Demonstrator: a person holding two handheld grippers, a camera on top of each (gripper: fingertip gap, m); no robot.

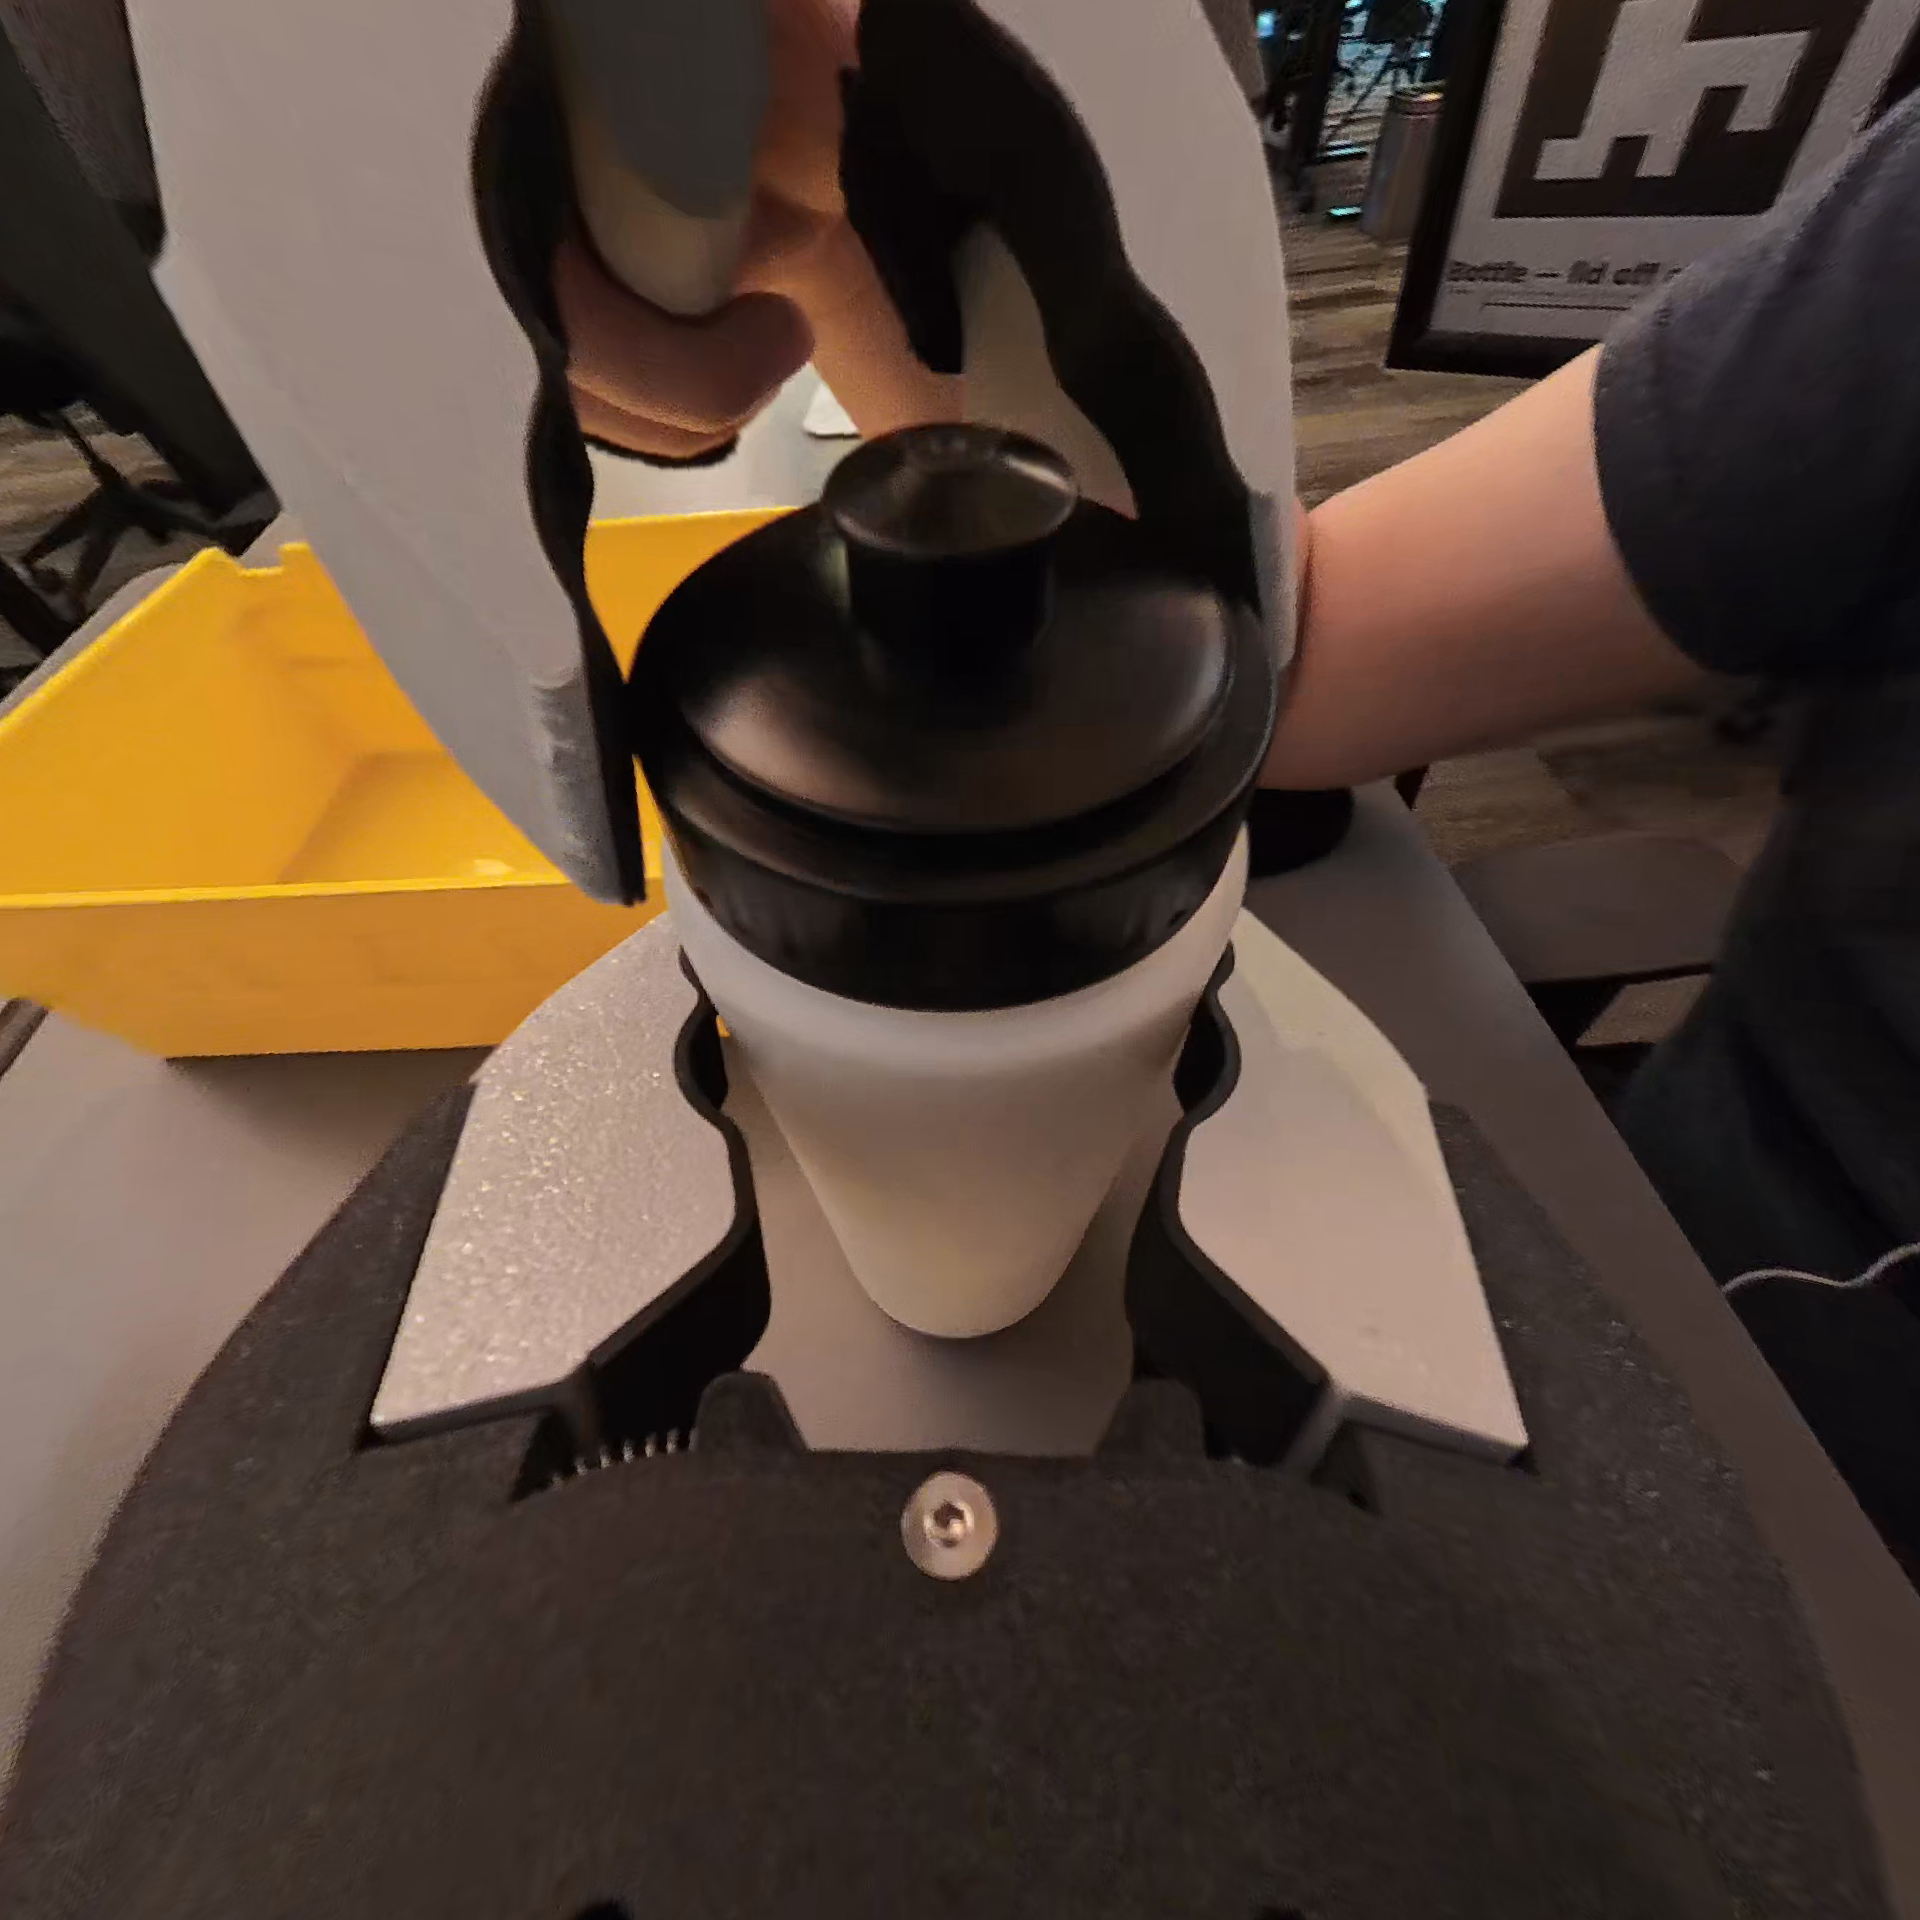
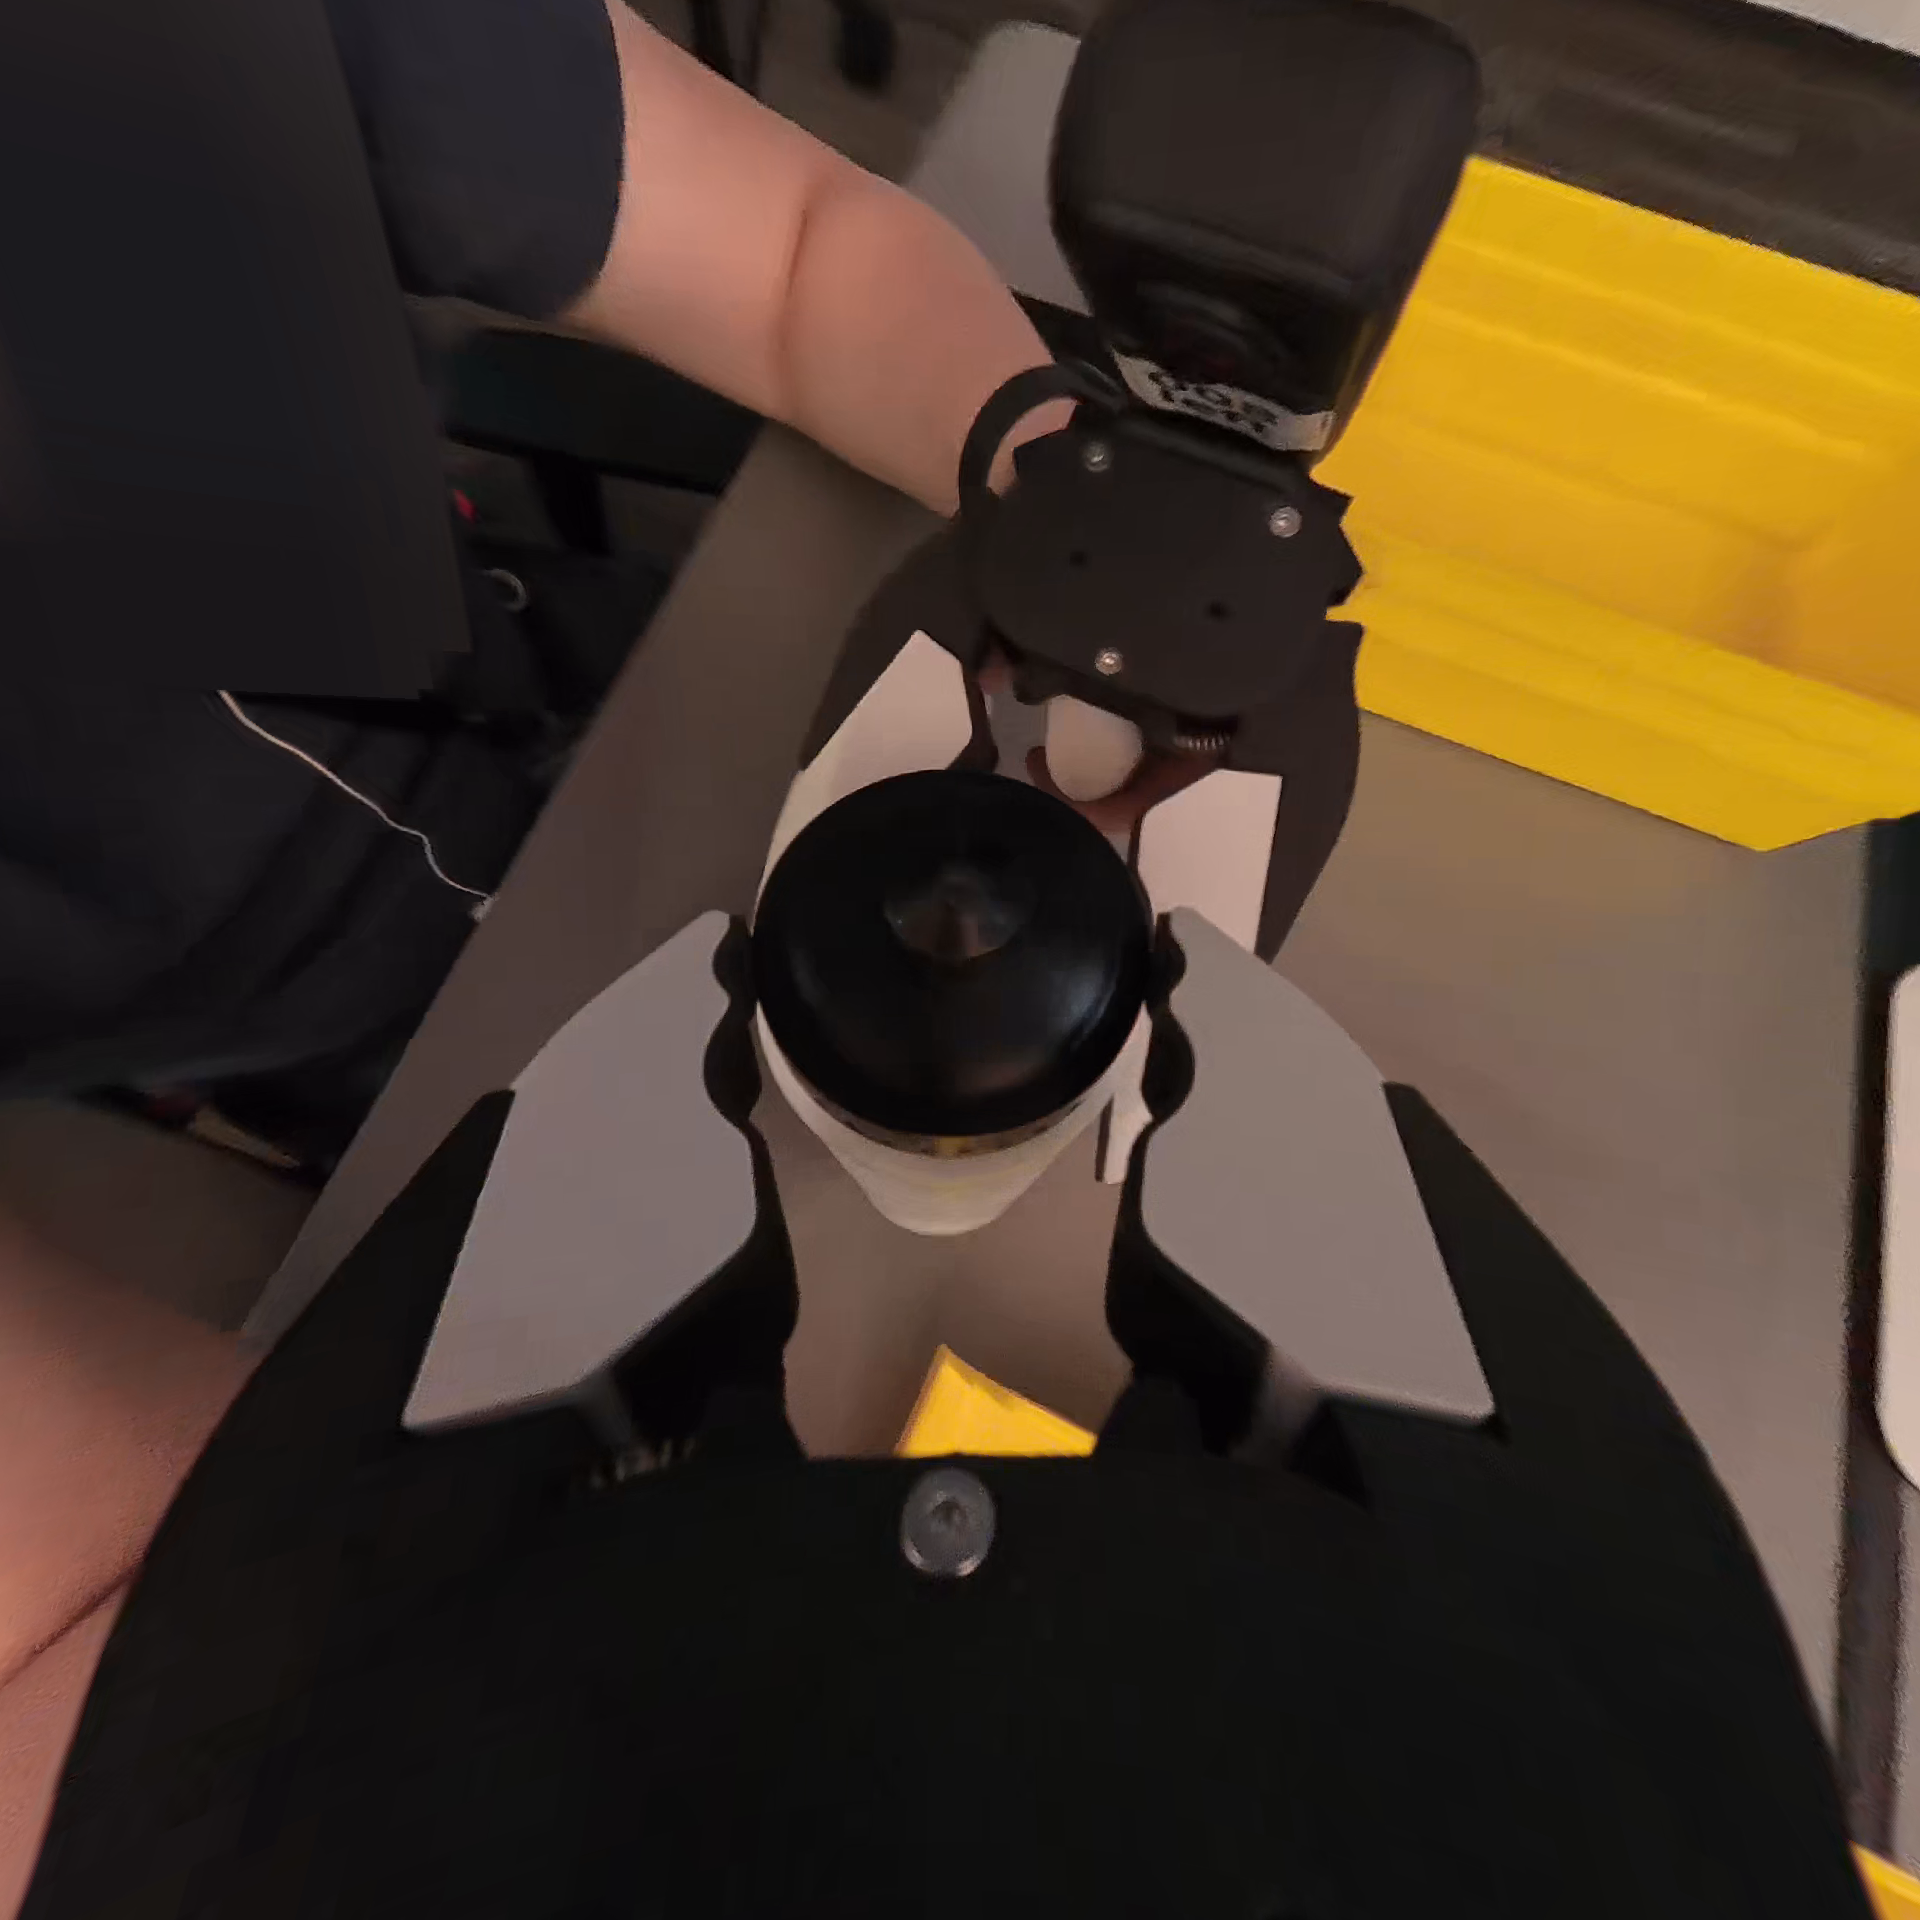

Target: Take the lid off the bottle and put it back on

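A white bottle point(image 1: 951, 1132) stands upright on the grey table point(image 1: 156, 1247) with a black lid point(image 1: 935, 727) seated on top. My left gripper point(image 1: 956, 1039) is shut on the bottle's white body just below the lid. My right gripper point(image 2: 948, 987) comes down from above, its two fingers pressed on opposite sides of the lid point(image 2: 945, 956). In the left wrist view the right gripper point(image 1: 935, 717) straddles the lid. In the right wrist view the left gripper point(image 2: 1049, 831) shows behind the bottle point(image 2: 935, 1184).
A yellow bin point(image 1: 260, 831) sits on the table just behind and left of the bottle; it also shows in the right wrist view point(image 2: 1610, 520). A person's forearm point(image 1: 1455, 644) reaches in from the right. A framed sign point(image 1: 1610, 156) stands at the back right. A white object point(image 2: 1901, 1195) lies at the table's right edge.
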